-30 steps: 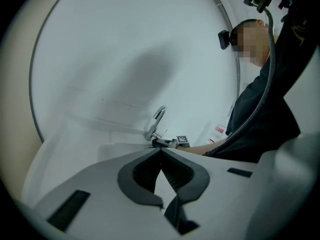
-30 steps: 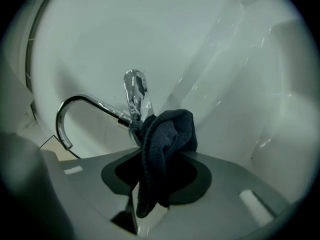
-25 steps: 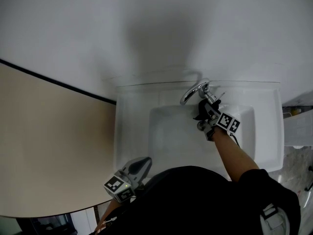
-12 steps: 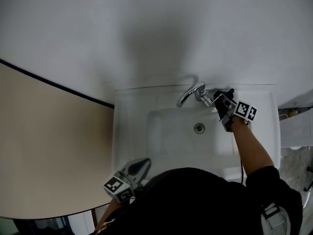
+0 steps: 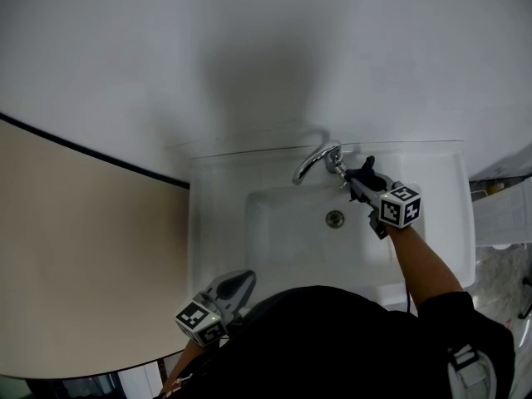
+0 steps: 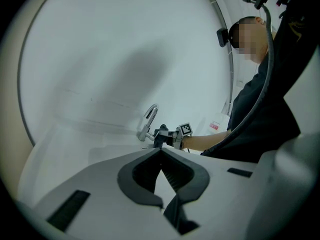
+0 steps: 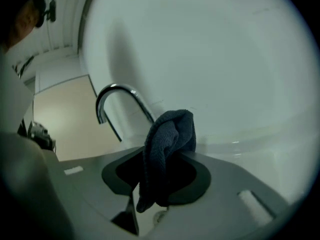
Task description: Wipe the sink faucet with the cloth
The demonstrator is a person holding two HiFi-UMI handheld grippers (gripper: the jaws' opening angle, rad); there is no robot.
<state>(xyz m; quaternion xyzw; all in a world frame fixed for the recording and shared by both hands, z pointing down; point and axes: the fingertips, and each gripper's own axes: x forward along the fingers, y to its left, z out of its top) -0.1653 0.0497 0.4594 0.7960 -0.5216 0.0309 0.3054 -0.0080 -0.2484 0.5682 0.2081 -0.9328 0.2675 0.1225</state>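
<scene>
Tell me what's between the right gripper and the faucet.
The dark cloth: the right gripper, its jaws just tightening, grips it, and it bunches up before the faucet. The right gripper view shows this.

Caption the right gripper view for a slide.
Right tool clamps a bunched dark cloth, with the curved chrome faucet just behind it against a white wall.

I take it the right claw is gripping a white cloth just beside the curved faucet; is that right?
Not quite: the cloth is dark blue-grey, not white, as the right gripper view shows. The rest holds: the right claw grips it, its jaws having just tightened slightly on it, just beside the curved faucet.
</scene>
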